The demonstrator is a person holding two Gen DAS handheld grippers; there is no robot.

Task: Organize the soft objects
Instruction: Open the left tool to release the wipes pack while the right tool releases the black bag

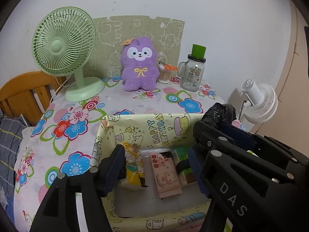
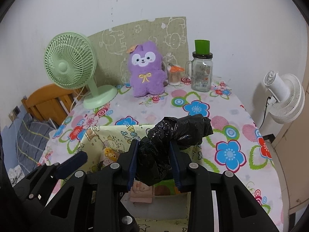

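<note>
From the left wrist, a storage box [image 1: 135,127] lined with yellow birthday-print paper sits at the near edge of the flower-print tablecloth [image 1: 63,127], placed close at hand, by my reading, so that soft things can be dropped straight in. Already lying in it are a pink pack of baby wipes [image 1: 167,176], a yellow cartoon-print packet [image 1: 133,166] to its left and a green packet [image 1: 183,158] to its right. The left gripper [image 1: 156,168] hangs over the box with its jaws spread wide and nothing pinched between them. At the right the crumpled black plastic bag [image 1: 220,114] shows above the other tool. From the right wrist, the right gripper [image 2: 154,162] is pressed together on that black plastic bag [image 2: 173,133], which bulges up and rightward over the box's far right corner [image 2: 195,147], probably held there for lowering inside. A purple plush rabbit [image 2: 145,71] sits far back, between the green desk fan [image 2: 71,65] and the glass jar [image 2: 201,75], untouched.
</note>
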